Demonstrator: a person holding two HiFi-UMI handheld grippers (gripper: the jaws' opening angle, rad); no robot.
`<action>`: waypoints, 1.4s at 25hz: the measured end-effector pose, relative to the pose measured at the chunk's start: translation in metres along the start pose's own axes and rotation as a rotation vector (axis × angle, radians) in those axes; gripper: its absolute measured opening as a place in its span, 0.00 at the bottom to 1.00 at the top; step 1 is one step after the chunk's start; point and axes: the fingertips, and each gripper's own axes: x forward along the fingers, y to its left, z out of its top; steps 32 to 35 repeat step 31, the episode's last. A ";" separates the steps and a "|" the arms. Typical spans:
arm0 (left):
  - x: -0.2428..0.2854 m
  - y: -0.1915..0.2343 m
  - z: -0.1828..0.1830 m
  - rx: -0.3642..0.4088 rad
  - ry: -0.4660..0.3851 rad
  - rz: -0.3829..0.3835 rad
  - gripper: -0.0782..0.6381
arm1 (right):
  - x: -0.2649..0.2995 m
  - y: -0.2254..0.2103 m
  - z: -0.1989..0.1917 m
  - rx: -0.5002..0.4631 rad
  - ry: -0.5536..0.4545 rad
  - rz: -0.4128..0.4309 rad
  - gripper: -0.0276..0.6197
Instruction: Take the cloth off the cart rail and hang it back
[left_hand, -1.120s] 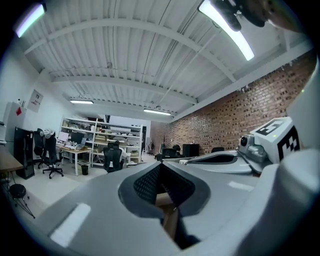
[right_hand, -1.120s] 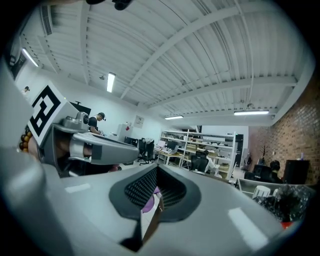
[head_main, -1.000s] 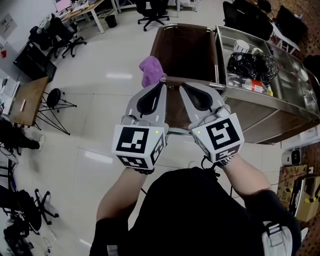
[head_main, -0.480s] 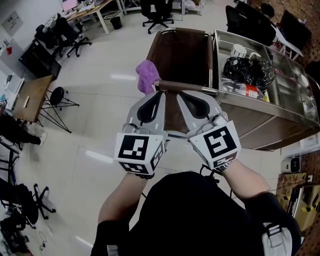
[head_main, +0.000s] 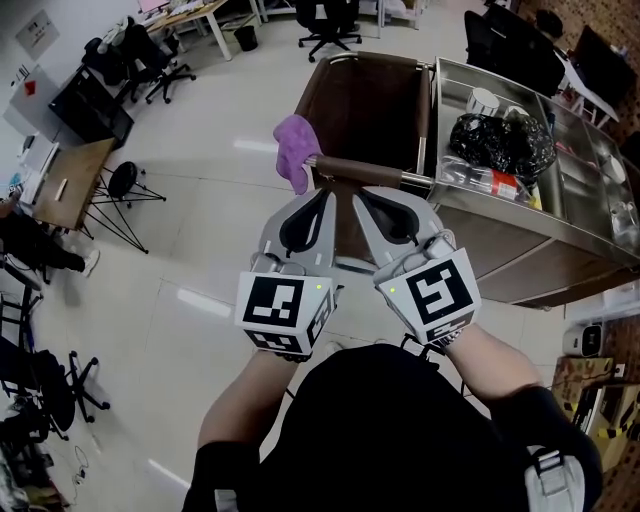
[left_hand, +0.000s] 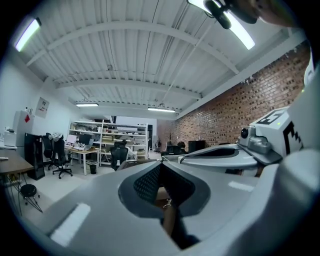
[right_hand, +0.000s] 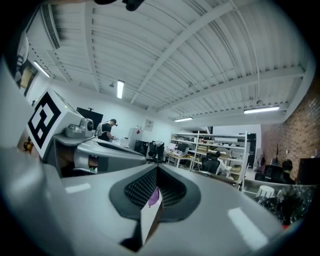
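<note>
Hanging | purple cloth (head_main: 297, 150) | bunched, draped over cart rail (head_main: 370, 171)

**Inspector:** Any legible text, numbers or brands?

**Assistant:** None. The left cube (head_main: 283, 312) and right cube (head_main: 432, 293) carry black-and-white square code patterns, no lettering. The wall sign (head_main: 37, 30) in the head view is too small to read. So are the wall sheet (left_hand: 42, 106) and the wall notice (right_hand: 149, 123).

**Inspector:** And on the cart?

**Assistant:** The red-and-white pack (head_main: 503, 183) possibly bears print, but it is unreadable.
</note>
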 end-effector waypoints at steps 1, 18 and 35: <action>0.000 -0.001 -0.001 0.002 0.001 0.002 0.10 | -0.002 0.001 -0.004 0.026 0.033 -0.002 0.04; 0.007 -0.005 -0.011 0.027 0.014 0.017 0.10 | 0.003 -0.011 -0.003 -0.072 -0.100 0.024 0.04; 0.008 -0.011 -0.011 0.032 0.022 0.023 0.10 | -0.004 -0.015 -0.006 -0.028 -0.054 0.019 0.04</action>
